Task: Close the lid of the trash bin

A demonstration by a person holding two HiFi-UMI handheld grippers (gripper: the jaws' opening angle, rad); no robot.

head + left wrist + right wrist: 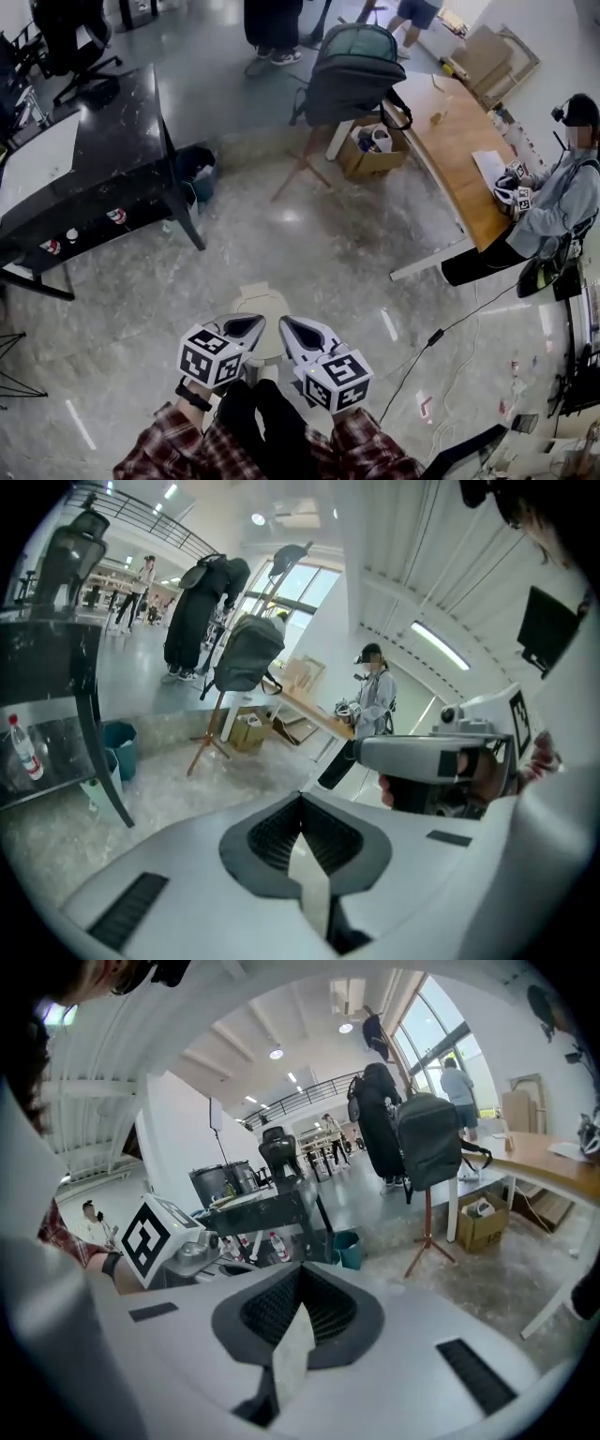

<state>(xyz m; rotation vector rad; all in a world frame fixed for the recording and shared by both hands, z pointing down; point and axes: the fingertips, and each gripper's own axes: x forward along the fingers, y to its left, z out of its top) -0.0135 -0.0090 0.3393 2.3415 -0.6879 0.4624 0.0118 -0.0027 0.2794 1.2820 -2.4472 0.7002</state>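
Hovering side by side above the cream trash bin (265, 302) on the floor (309, 244), left gripper (251, 325) and right gripper (289, 328) each have jaws together, holding nothing.

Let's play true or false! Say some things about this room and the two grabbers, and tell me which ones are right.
1. The left gripper and the right gripper both have their jaws together, holding nothing. True.
2. The grey backpack lies flat on the ground. False: it is up on a wooden tripod stand.
3. A small teal bin stands beside the black table. True.
4. The brown cardboard box sits on the long wooden table. False: it is on the floor by that table.
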